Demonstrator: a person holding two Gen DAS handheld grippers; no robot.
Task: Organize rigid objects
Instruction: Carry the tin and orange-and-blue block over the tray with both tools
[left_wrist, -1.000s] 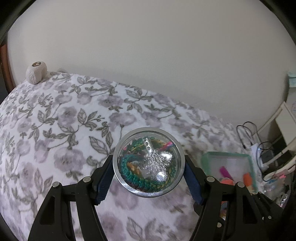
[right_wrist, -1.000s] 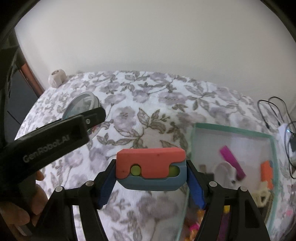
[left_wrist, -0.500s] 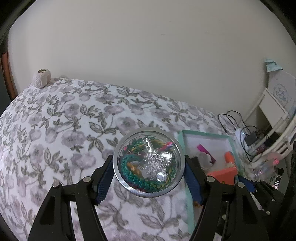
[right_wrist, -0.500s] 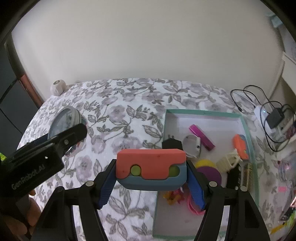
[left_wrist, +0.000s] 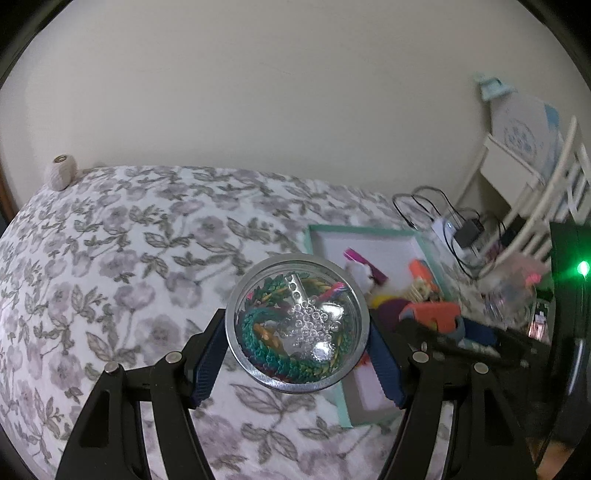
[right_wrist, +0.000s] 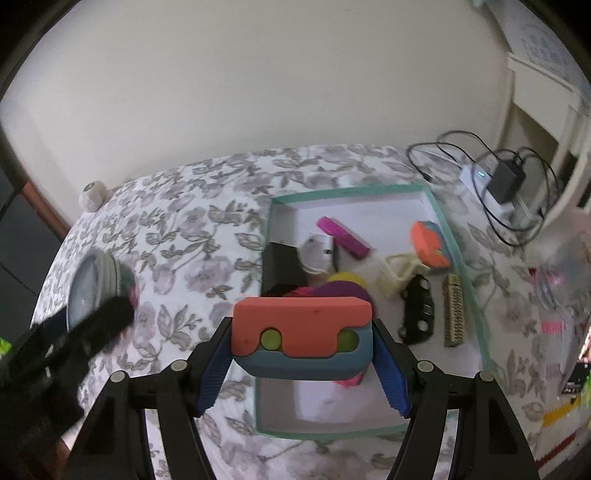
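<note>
Both hand-held grippers have swung over toward the teal-rimmed white tray (right_wrist: 448, 236) at the bed's right edge since 1 s ago; tray now fully in right wrist view. Left hand-held gripper (left_wrist: 297, 354) clamped on round clear-lidded metal tin w/ beads and green bracelet (left_wrist: 297, 326), held over the floral bedspread (left_wrist: 110, 258) just left of the tray. Right hand-held gripper (right_wrist: 301, 363) clamped on orange-and-blue plastic block toy (right_wrist: 301, 332), held above the tray's near half. Judgement: drop-off phase, toy prob goes in first, tin next.
</note>
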